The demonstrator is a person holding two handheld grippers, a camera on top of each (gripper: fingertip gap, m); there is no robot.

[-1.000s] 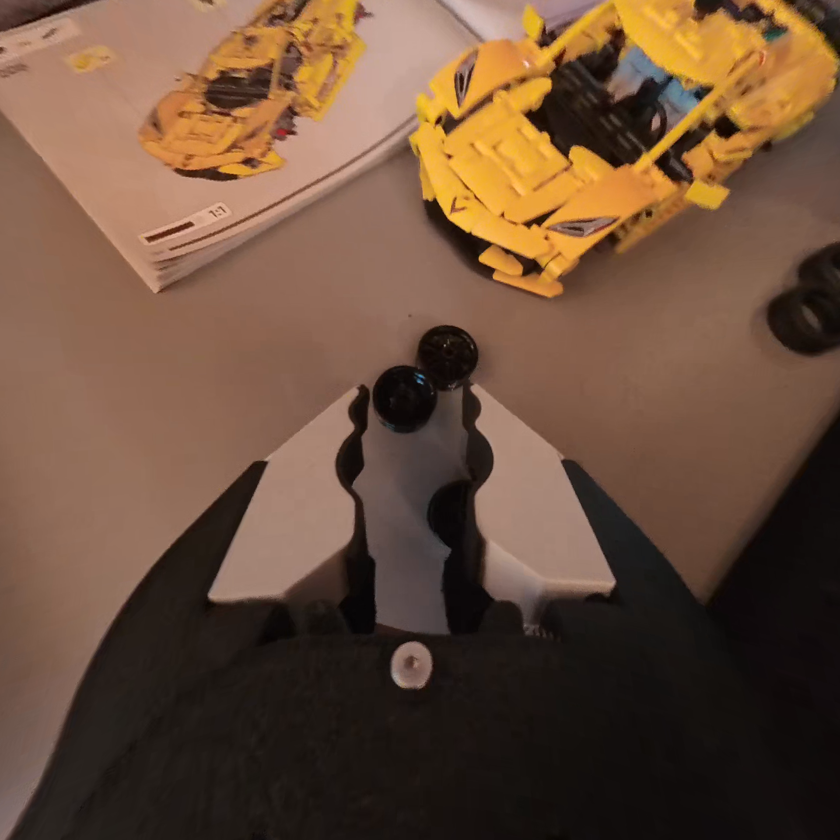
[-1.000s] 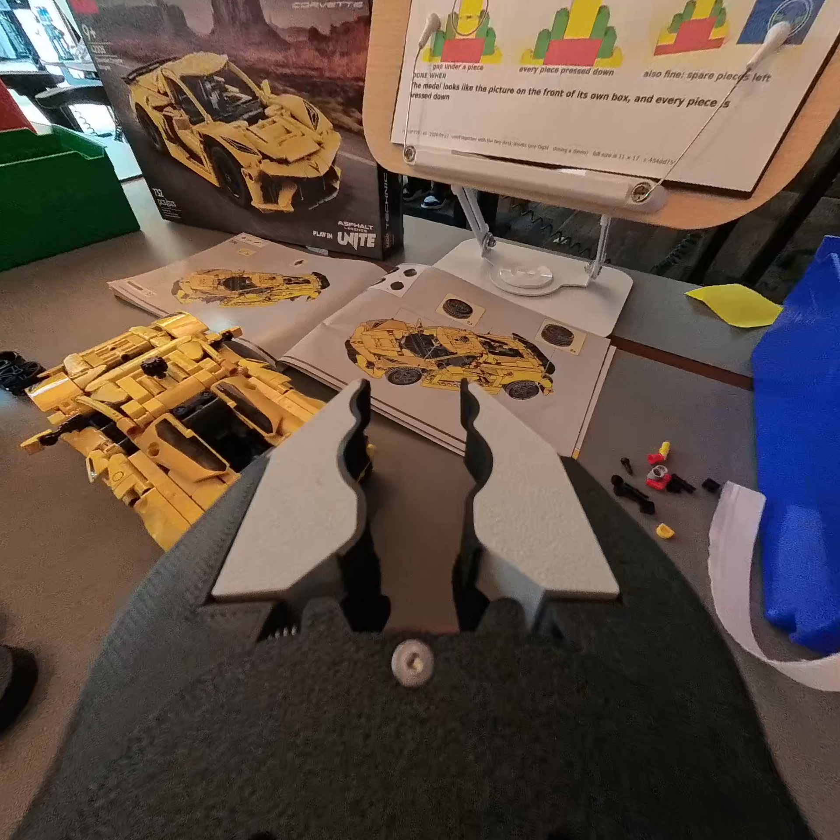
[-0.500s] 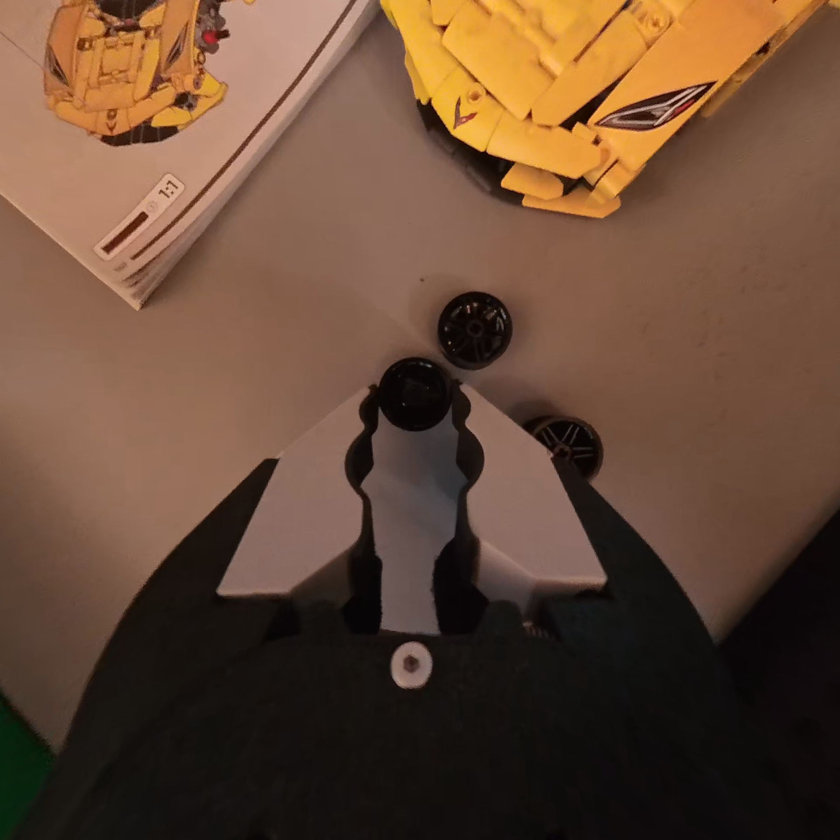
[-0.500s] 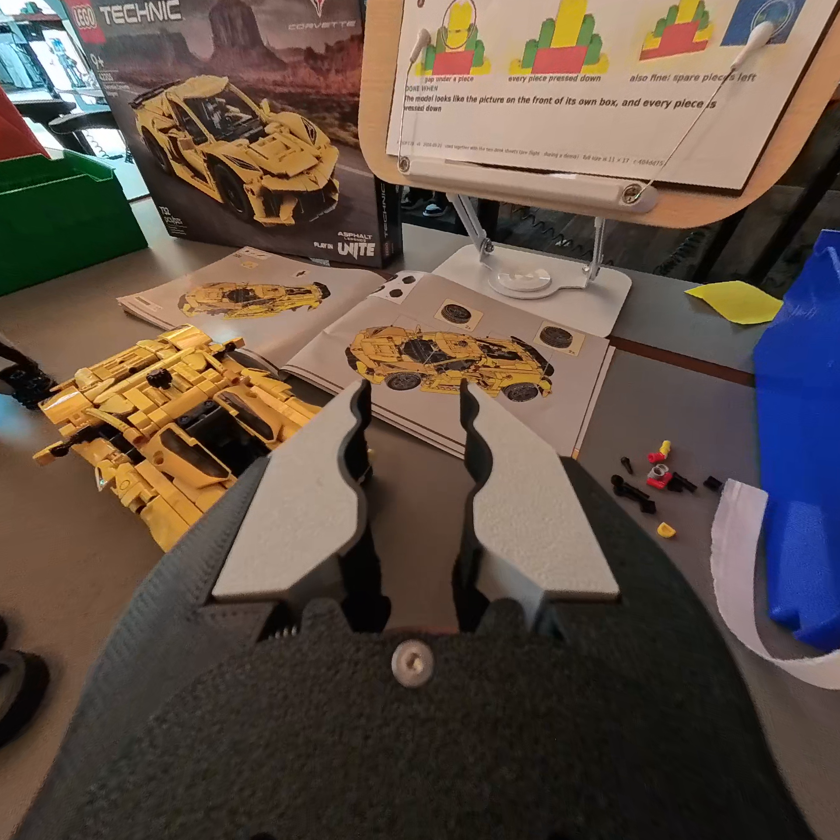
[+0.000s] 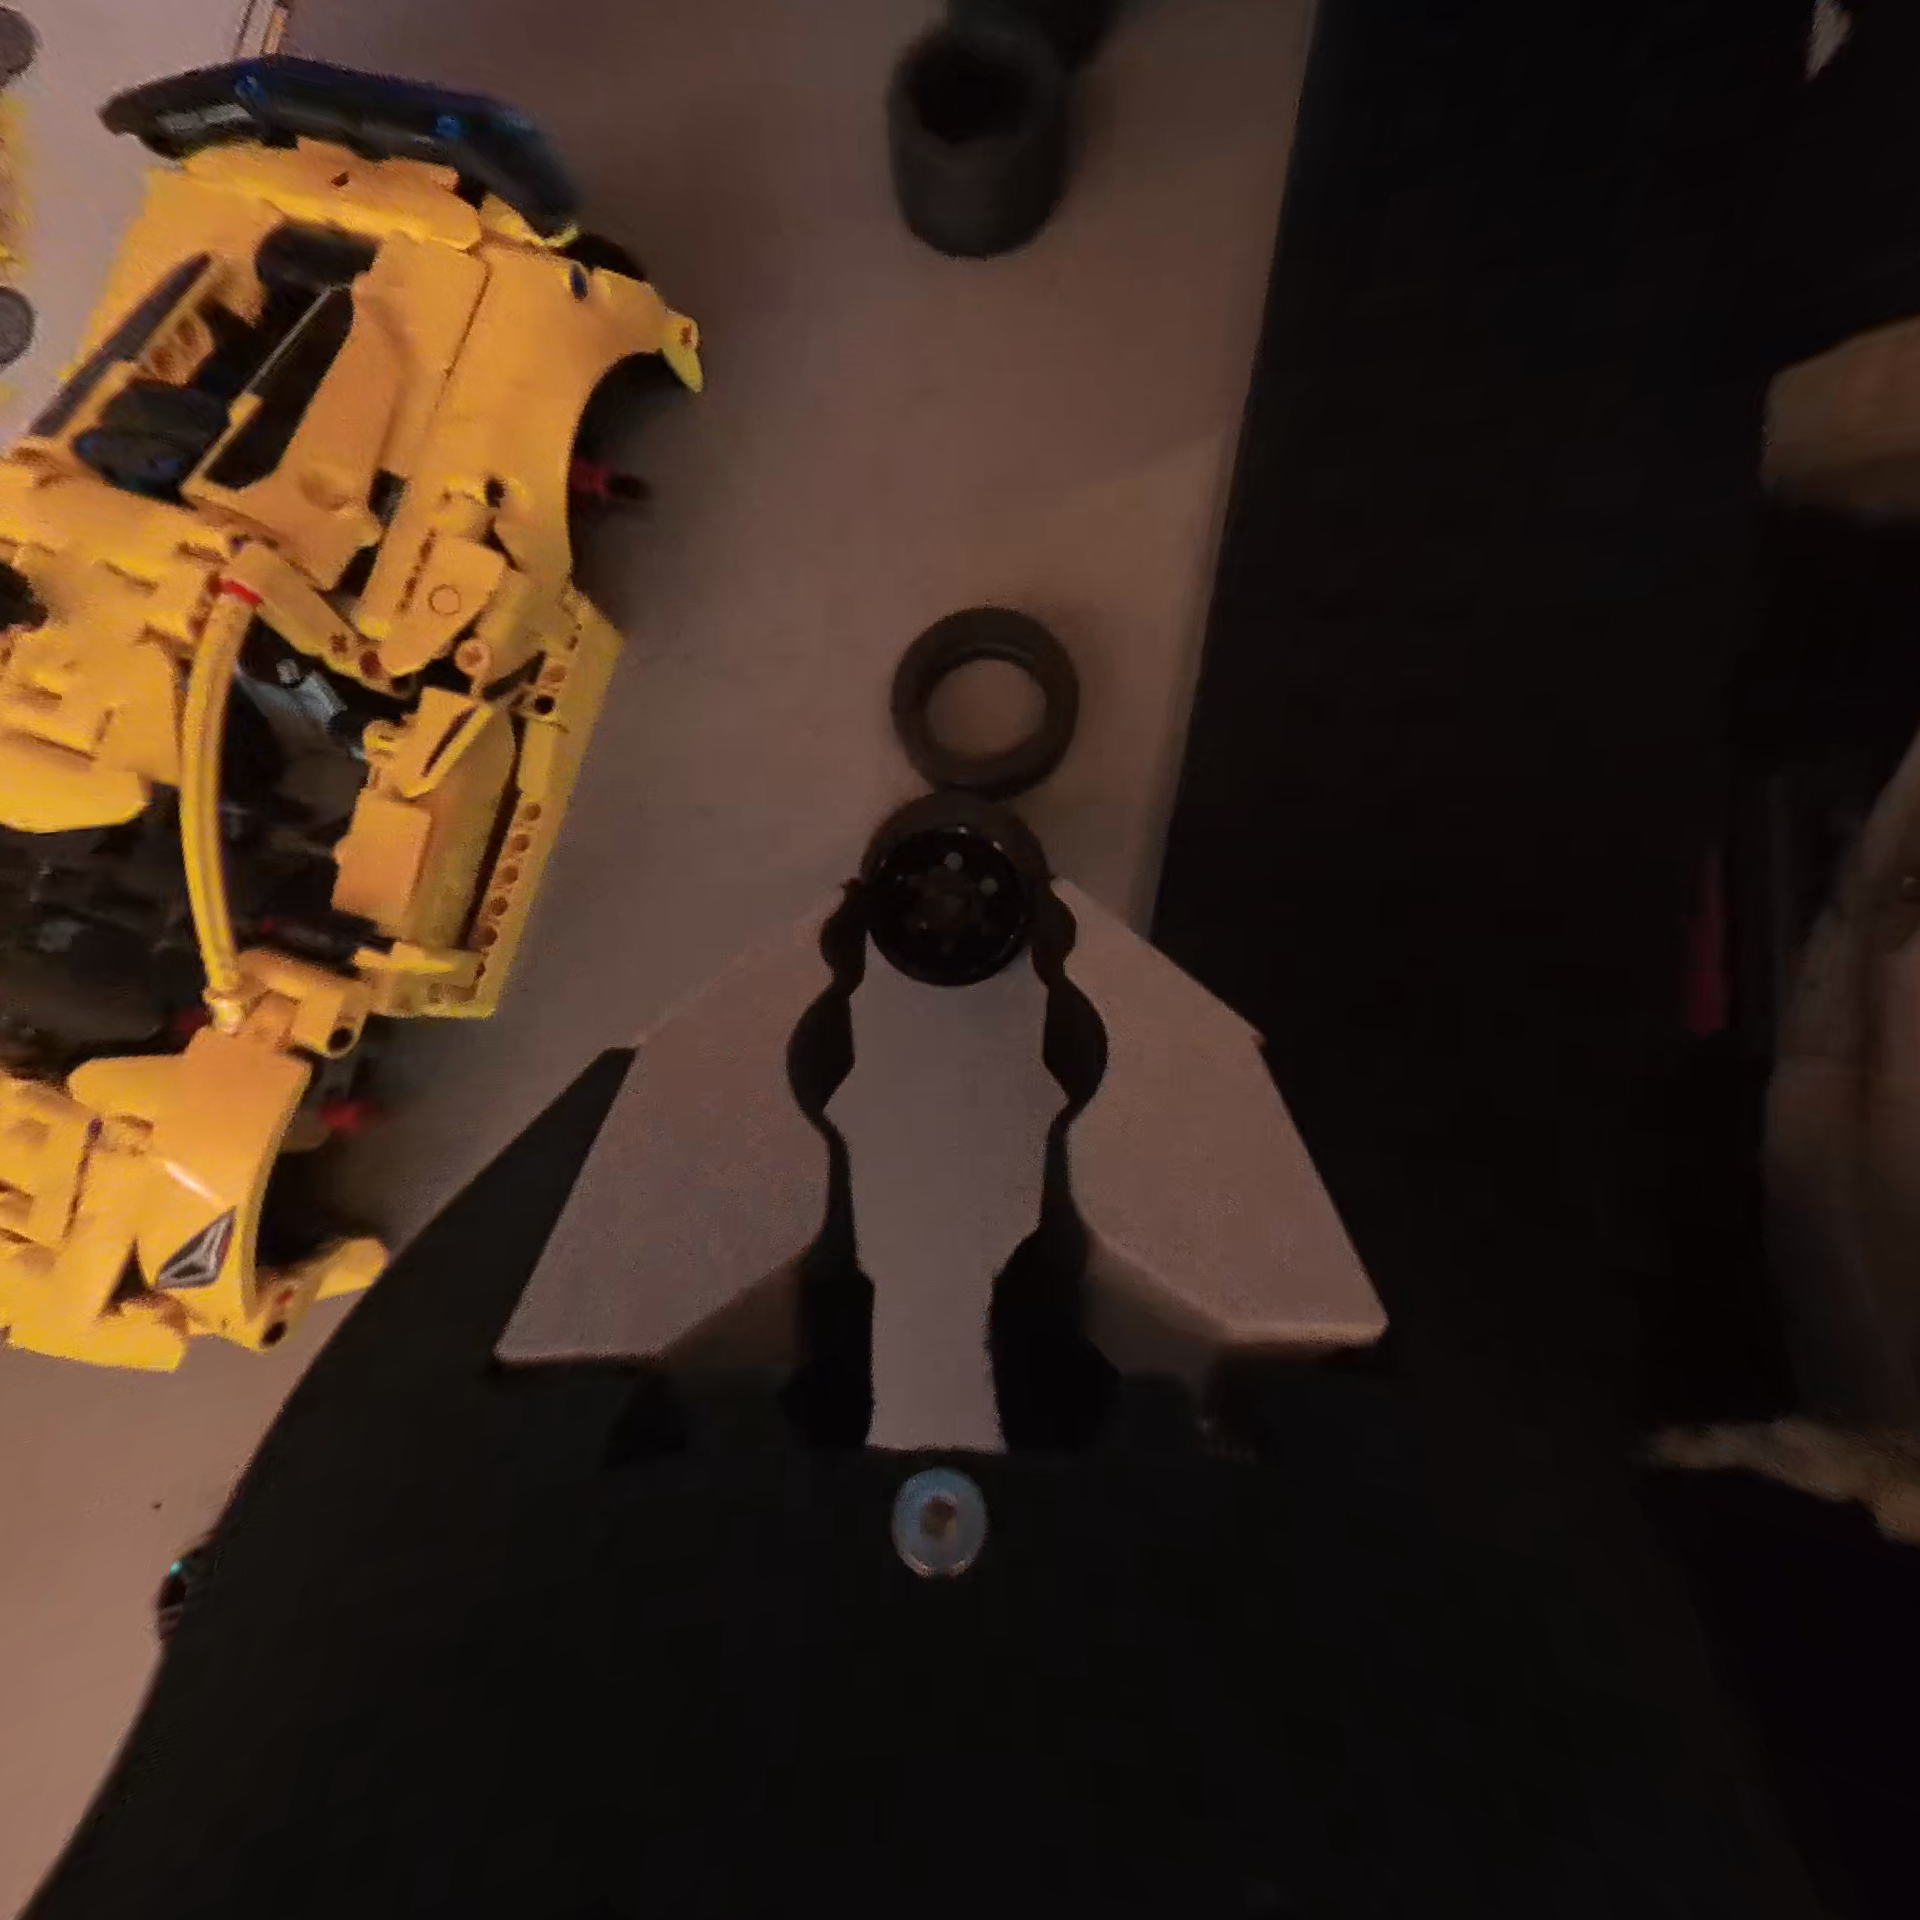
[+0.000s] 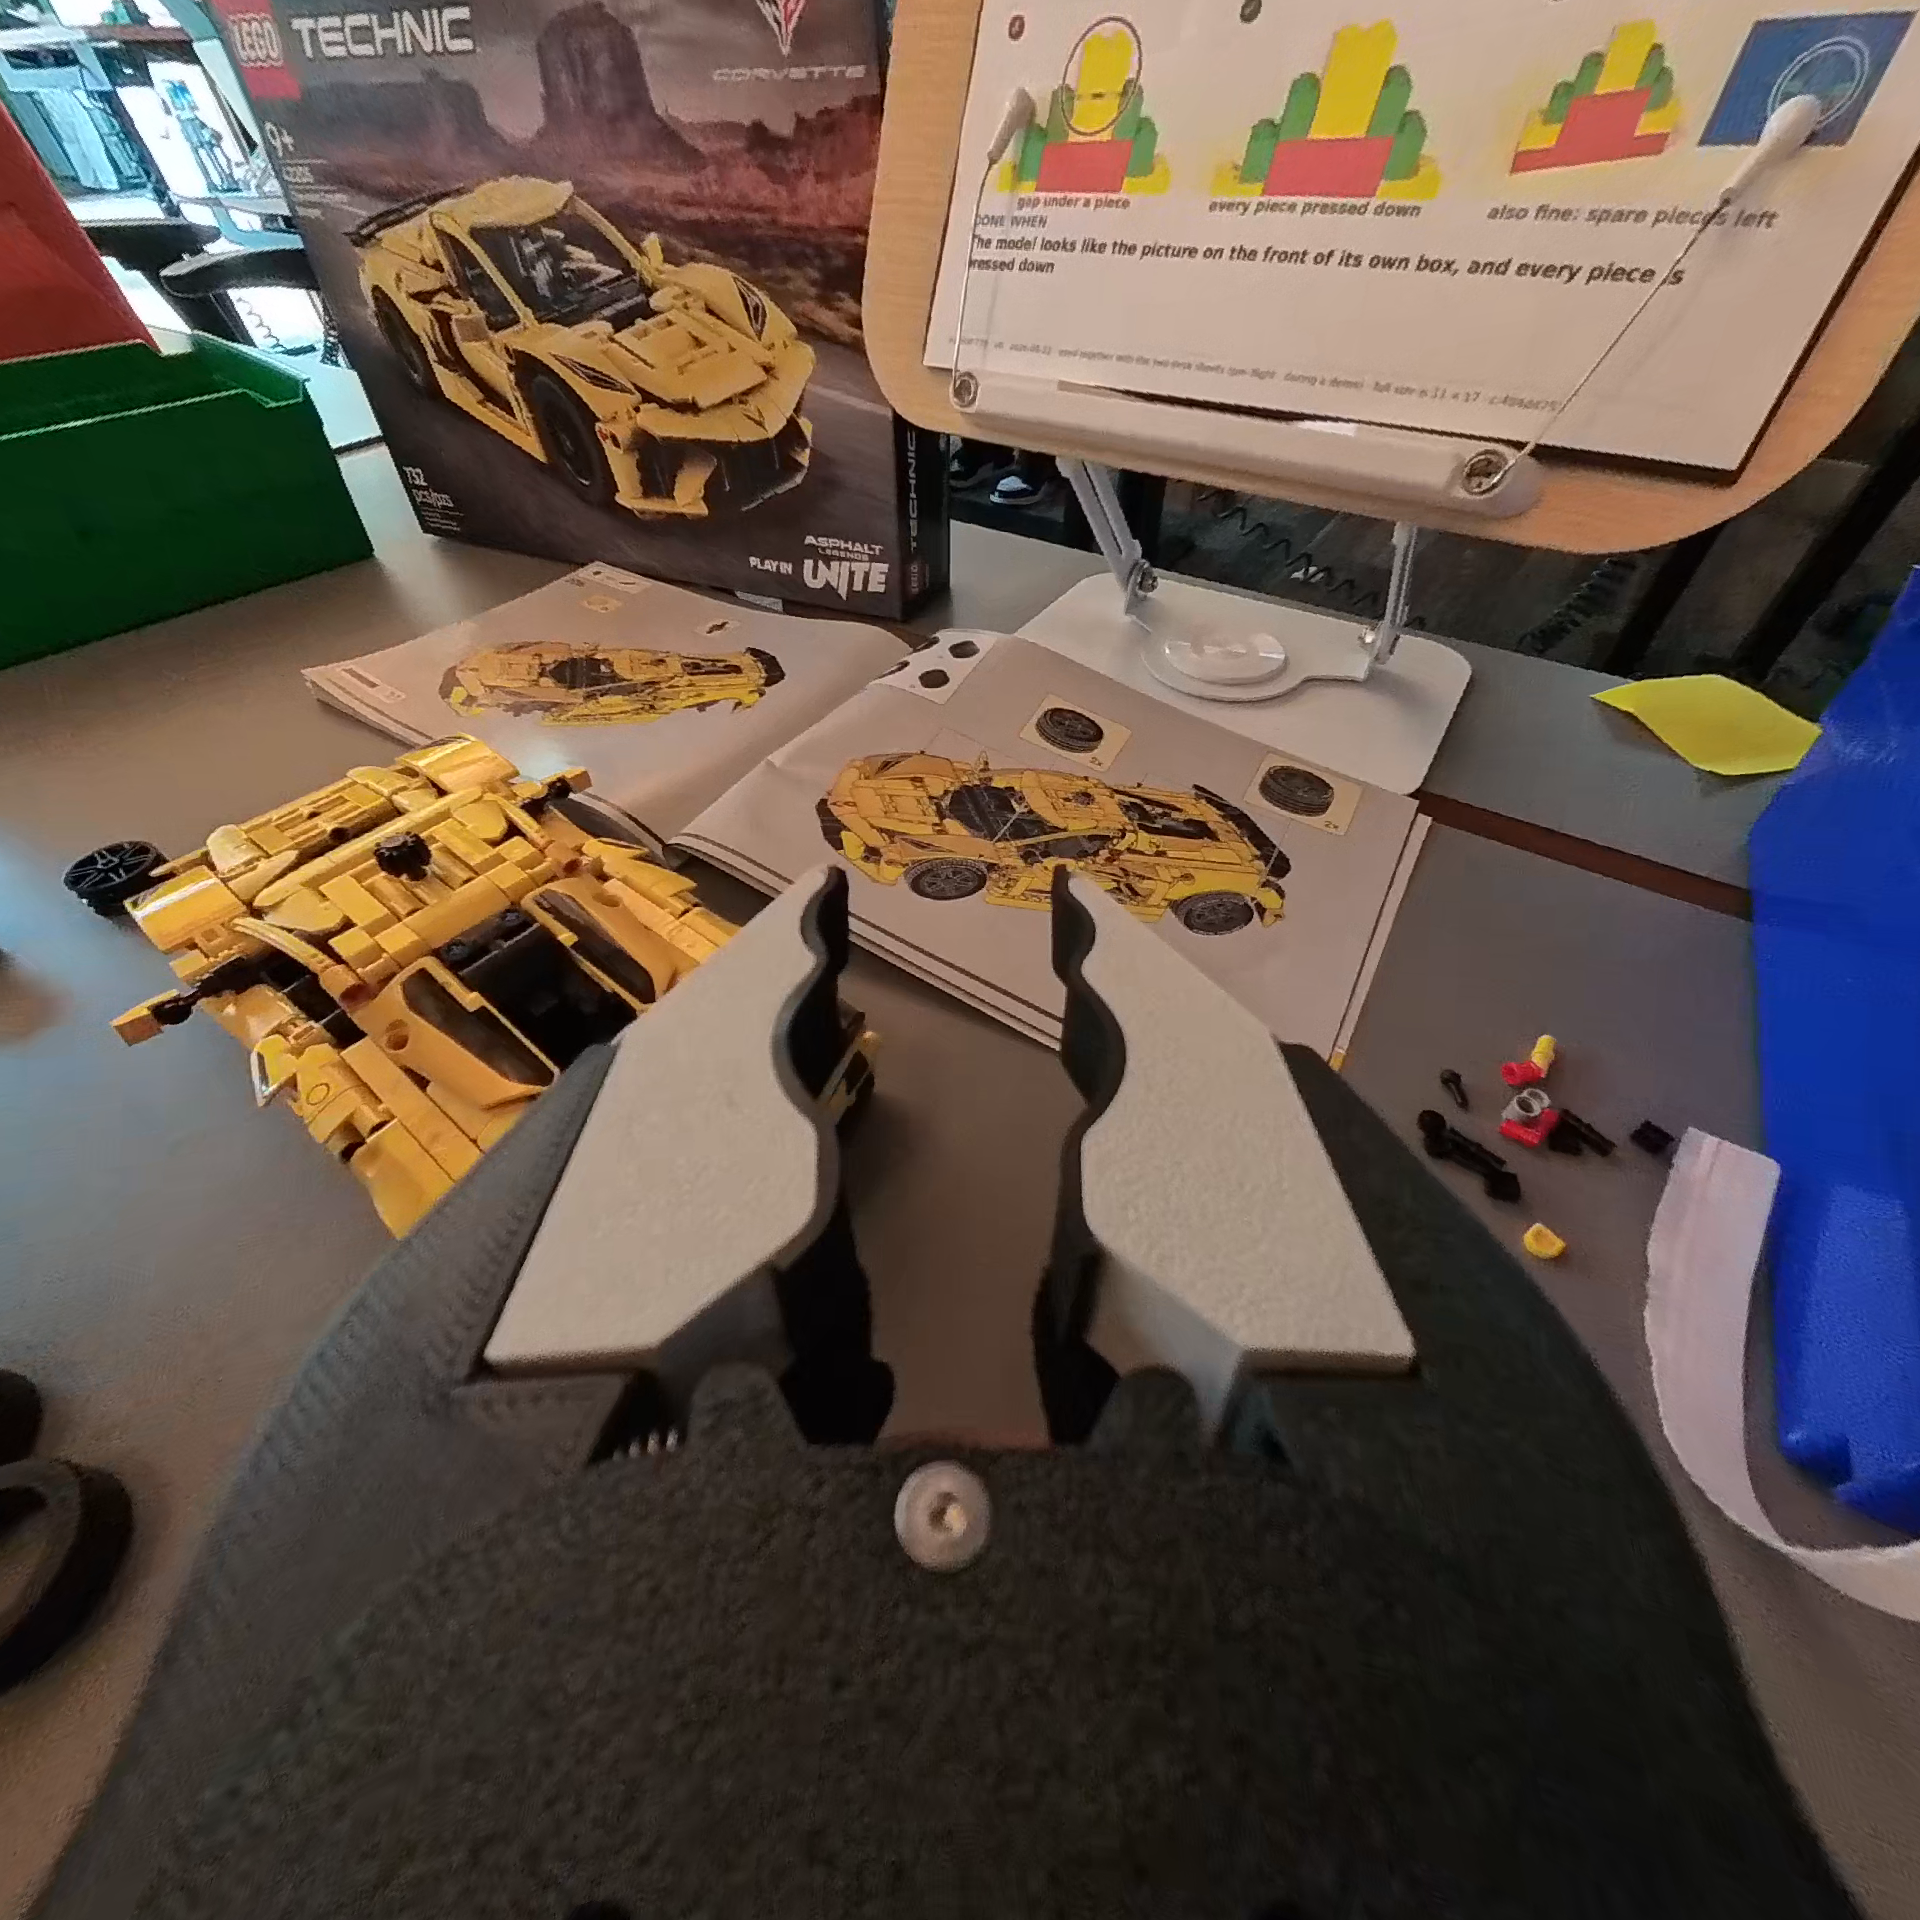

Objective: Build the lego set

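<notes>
- Left wrist view: we see yellow lego car (image 5: 301,727) on the left of table (image 5: 852,468), then left gripper (image 5: 948,914) w/ jaws closed on black wheel rim (image 5: 943,906), just before an empty tyre (image 5: 983,701).
- Right wrist view: car (image 6: 416,966) at left, right gripper (image 6: 943,914) in centre w/ jaws open, nothing between; open manual (image 6: 1081,831) behind, small loose parts (image 6: 1527,1122) at right.

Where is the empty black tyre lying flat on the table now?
In the left wrist view, the tyre lies just beyond the rim gripped at the left gripper tips, near the table's right edge.
</notes>
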